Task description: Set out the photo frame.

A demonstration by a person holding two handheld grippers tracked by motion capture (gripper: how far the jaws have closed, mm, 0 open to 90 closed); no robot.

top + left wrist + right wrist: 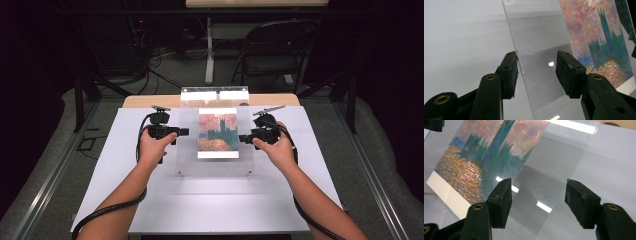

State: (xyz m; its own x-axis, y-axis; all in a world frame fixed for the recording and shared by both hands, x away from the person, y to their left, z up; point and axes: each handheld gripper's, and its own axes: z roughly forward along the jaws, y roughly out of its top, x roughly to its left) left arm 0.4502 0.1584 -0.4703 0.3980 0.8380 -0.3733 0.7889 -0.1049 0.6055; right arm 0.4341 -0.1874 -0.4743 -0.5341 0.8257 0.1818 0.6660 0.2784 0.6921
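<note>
The clear acrylic sheet (216, 135) stands tilted at the middle of the white table (150, 200), its near edge down on the surface and its far edge raised, with a painted print (218, 132) of towers over glittering water, under a pink and orange sky, on its middle. Two white labels sit along the sheet's far top edge.

The left tongs (183, 132) come in from the left, held in the person's left hand (155, 147), the forearm reaching up from the near edge of the table and the wrist bent so the tool points right toward the sheet's left edge. In the left gripper view the left tongs (537, 68) are spread apart and straddle that edge: one jaw is close beside it, whether touching I cannot tell, the other is clear of the surface.

The right tongs (242, 138) mirror this from the right, held in the right hand (277, 149), forearm angled in from the near right corner. In the right gripper view the right tongs (537, 195) are also spread wide, with the sheet's right edge between the jaws and neither jaw closed on it.

A black cable trails from each tool back along the forearm. Beyond the table a folding chair (272, 50) stands on the floor.
</note>
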